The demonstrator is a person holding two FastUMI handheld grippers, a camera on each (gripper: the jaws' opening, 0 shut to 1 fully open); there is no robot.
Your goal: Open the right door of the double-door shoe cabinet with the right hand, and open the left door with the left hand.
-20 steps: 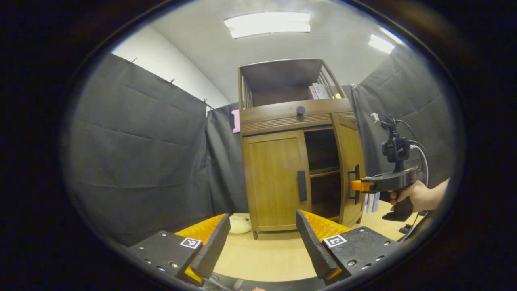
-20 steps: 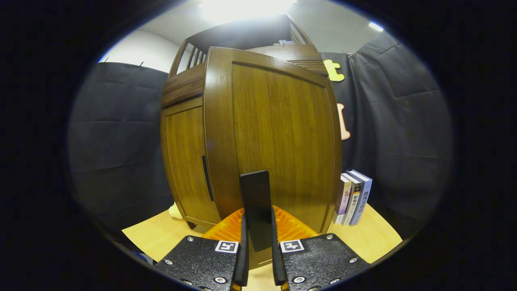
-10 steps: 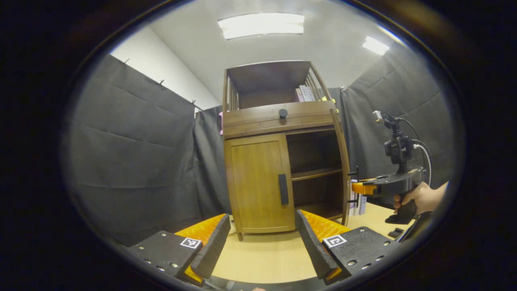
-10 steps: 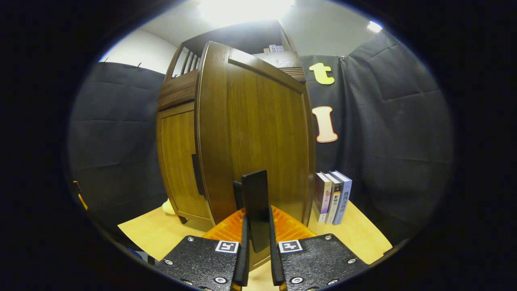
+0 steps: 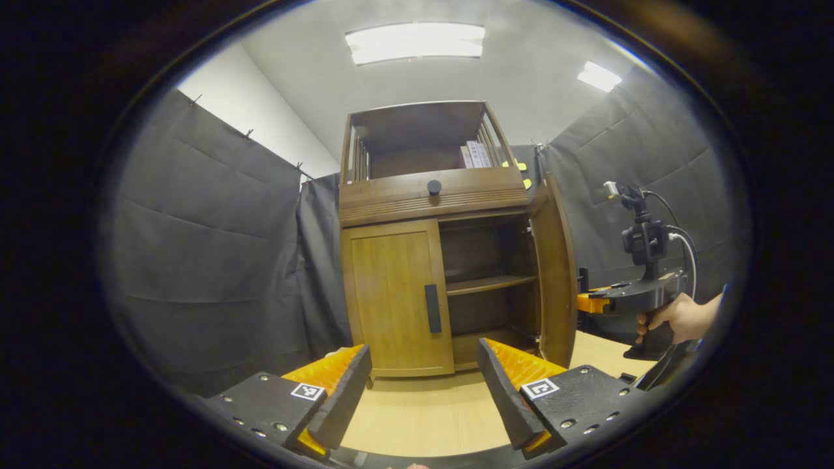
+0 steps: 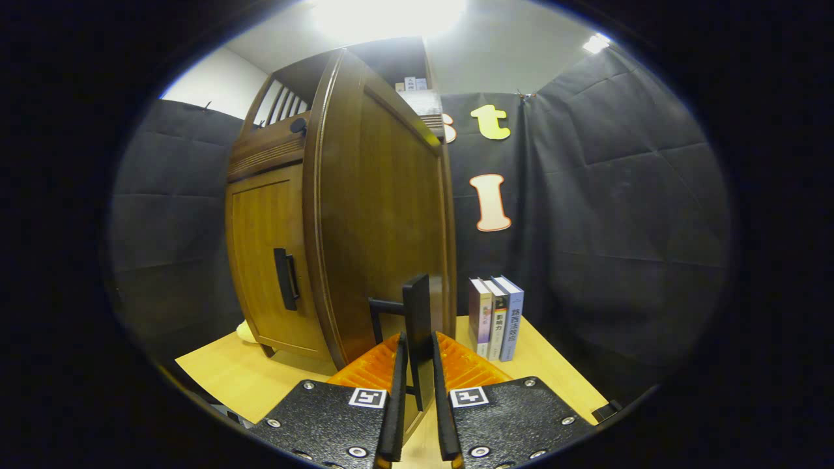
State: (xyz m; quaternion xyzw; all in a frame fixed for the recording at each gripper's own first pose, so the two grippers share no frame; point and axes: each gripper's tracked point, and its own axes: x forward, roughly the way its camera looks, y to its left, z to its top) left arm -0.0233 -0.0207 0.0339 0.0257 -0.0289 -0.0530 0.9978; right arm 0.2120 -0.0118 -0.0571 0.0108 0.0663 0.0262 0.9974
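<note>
Swinging the right door (image 5: pixel 554 273) out has worked: over the last second it went from partly ajar to wide open, past square with the cabinet front, and the shelf (image 5: pixel 490 284) inside is now exposed. Your right gripper (image 6: pixel 418 384) is still pinching the right door's handle (image 6: pixel 417 329), both fingers pressed on the bar. Your left gripper view has it just beside the door's outer edge, with your hand (image 5: pixel 674 319) on the grip. First half of the task looks done to me.

Left door (image 5: pixel 397 299) is shut, flush with the frame, its handle (image 5: pixel 432 308) a dark vertical bar at the inner edge, upright and untouched. Your left gripper (image 5: pixel 420 391) is spread wide, holding nothing, well apart from the cabinet and aimed roughly at that handle.

The shoe cabinet (image 5: pixel 417 195) stands on the light wood table (image 5: pixel 430 417): brown wood, slatted band and a round knob (image 5: pixel 434 187) above the doors, open top shelf. Books (image 6: pixel 496 318) stand right of it, near the open door's swing.
</note>
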